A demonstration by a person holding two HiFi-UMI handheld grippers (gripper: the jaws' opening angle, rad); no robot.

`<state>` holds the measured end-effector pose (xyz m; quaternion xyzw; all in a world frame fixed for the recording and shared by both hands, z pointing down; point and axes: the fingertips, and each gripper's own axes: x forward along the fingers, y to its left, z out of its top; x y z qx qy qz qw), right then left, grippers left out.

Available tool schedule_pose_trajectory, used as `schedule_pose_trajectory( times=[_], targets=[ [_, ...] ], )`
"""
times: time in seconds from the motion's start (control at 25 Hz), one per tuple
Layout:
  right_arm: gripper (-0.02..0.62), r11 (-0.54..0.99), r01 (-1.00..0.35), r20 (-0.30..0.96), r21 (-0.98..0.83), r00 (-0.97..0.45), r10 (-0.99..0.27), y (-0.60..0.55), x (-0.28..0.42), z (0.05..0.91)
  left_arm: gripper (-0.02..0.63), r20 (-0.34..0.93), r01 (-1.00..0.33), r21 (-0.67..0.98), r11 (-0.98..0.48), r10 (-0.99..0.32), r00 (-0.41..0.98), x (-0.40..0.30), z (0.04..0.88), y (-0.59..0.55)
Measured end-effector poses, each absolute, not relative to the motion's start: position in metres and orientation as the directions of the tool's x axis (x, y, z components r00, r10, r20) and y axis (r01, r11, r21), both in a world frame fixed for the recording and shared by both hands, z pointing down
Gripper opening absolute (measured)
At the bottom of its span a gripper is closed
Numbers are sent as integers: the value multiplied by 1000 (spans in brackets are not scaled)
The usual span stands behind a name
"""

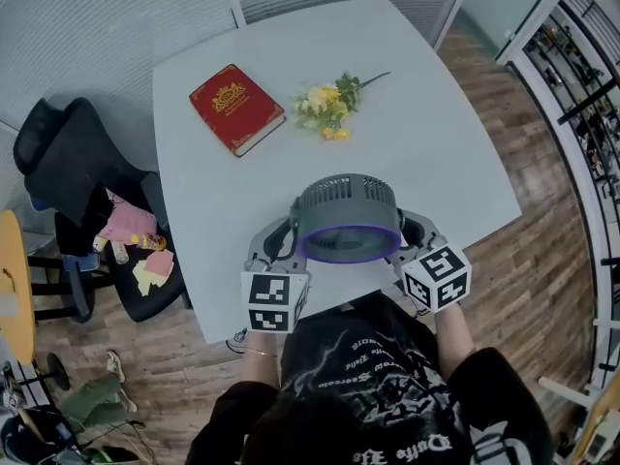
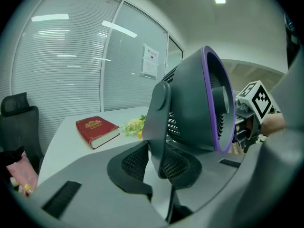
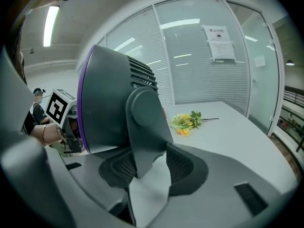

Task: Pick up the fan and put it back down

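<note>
A dark grey fan (image 1: 347, 219) with a purple rim hangs over the near edge of the white table (image 1: 436, 143), its face towards the person. My left gripper (image 1: 281, 247) is shut on the fan's left side arm, and my right gripper (image 1: 412, 242) is shut on the right side arm. In the left gripper view the arm of the fan (image 2: 190, 108) runs down between the mesh pads of the left gripper (image 2: 159, 163). The right gripper view shows the fan (image 3: 114, 113) with its other arm wedged between the pads of the right gripper (image 3: 142, 165).
A red book (image 1: 236, 108) and a bunch of yellow flowers (image 1: 329, 105) lie at the table's far side. A black chair (image 1: 77, 192) with a pink thing on it stands to the left, beside a yellow round table (image 1: 15, 279). A railing runs along the right.
</note>
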<state>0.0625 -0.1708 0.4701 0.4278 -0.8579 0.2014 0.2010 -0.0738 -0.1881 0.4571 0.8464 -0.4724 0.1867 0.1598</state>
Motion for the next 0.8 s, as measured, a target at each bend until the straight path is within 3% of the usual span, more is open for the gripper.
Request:
schedule_pose_trajectory(
  times=[0.8],
  targets=[
    [169, 543, -807, 540, -230, -570, -619, -241, 87, 532, 64, 532, -876, 89, -474, -721, 445, -51, 518, -259]
  ],
)
